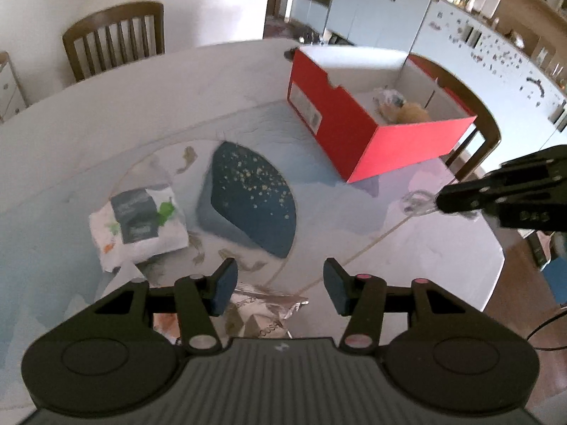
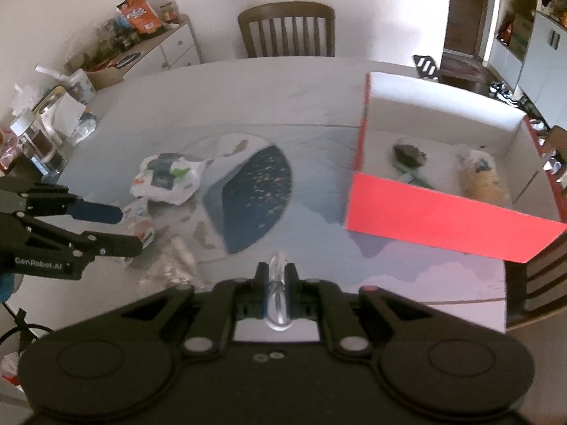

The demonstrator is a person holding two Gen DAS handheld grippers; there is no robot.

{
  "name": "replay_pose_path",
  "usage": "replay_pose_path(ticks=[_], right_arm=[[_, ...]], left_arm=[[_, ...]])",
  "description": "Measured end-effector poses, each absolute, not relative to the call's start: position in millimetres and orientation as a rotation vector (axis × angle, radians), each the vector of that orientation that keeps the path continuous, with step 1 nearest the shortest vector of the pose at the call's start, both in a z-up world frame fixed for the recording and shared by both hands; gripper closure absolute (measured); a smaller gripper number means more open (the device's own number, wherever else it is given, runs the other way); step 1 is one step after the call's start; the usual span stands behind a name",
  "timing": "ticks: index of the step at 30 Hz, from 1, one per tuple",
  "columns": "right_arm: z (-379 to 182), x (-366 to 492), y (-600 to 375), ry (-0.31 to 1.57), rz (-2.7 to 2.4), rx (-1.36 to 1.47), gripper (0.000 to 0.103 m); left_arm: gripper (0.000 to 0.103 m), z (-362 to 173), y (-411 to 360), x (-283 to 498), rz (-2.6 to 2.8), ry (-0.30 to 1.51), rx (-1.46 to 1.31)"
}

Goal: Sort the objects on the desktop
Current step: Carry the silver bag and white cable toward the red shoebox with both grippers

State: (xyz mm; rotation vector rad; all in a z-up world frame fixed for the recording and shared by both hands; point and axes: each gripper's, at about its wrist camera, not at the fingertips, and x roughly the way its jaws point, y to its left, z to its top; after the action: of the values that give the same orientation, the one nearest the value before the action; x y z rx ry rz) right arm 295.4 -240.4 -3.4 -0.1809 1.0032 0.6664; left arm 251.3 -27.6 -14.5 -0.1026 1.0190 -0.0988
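Across the worktop [image 2: 248, 106], a big pale oval with a blue mat at its middle, the red box [image 2: 443, 219] is sitting open-topped at about two o'clock from the right tongs [image 2: 278, 276], close to the far right edge, with two bundles already lying inside. Judging by this, the sorting is part done and a carry is under way: the right tongs are clamping fully shut on a small clear plastic piece [image 2: 278, 294], which is hanging above the worktop short of the box. The next move probably calls for lifting it over the near red wall and releasing it over bare box floor. Open room is lying straight ahead towards one o'clock; the worktop's right edge and a chair are crowding the three o'clock side. At nine o'clock the left tongs [image 1: 280, 285] are standing about half open, gripping nothing that can be seen, above a crinkled foil wrapper [image 1: 269, 304], with a white printed packet [image 1: 138, 225] waiting at ten o'clock.
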Motion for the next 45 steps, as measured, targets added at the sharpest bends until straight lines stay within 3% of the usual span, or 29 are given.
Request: replay_pose_path(ticks=[4, 6, 8, 9, 21, 24, 28, 31, 34, 45], right_arm=[[-6.3, 302.6, -256.2, 1.009, 0.658, -0.178, 0.096], [-9.0, 304.6, -261.5, 1.017, 0.655, -0.180, 0.096], [-11.2, 305.4, -264.9, 1.022, 0.657, -0.182, 0.096], [-12.3, 305.4, -266.1, 1.024, 0.658, -0.181, 0.096], [-17.1, 303.3, -267.0, 1.037, 0.665, -0.184, 0.095], [-18.4, 302.7, -267.9, 1.041, 0.661, -0.184, 0.095], [-18.9, 302.1, -269.4, 1.045, 0.657, -0.181, 0.095], [-19.0, 301.4, -269.9, 1.044, 0.654, -0.180, 0.095], [-19.2, 301.3, -270.3, 1.047, 0.654, -0.175, 0.095], [-16.8, 307.1, -275.9, 1.038, 0.660, -0.165, 0.095]], left_arm=[[0.050, -29.1, -30.4, 257.0, -0.091, 1.065, -0.098], [0.039, -35.9, -32.7, 255.6, -0.114, 1.087, -0.086], [0.021, -43.7, -34.4, 253.8, -0.125, 1.108, -0.074], [0.018, -47.5, -35.3, 252.7, -0.122, 1.112, -0.062], [0.016, -100.8, -27.4, 259.0, -0.089, 1.229, -0.102], [0.017, -106.2, -31.5, 259.8, -0.094, 1.234, -0.085], [0.044, -107.5, -35.0, 260.2, -0.072, 1.235, -0.039], [0.045, -106.8, -33.6, 260.1, -0.075, 1.234, -0.044], [0.056, -104.9, -34.3, 259.7, -0.073, 1.224, -0.040], [0.061, -81.0, -47.8, 268.3, -0.082, 1.178, -0.044]])
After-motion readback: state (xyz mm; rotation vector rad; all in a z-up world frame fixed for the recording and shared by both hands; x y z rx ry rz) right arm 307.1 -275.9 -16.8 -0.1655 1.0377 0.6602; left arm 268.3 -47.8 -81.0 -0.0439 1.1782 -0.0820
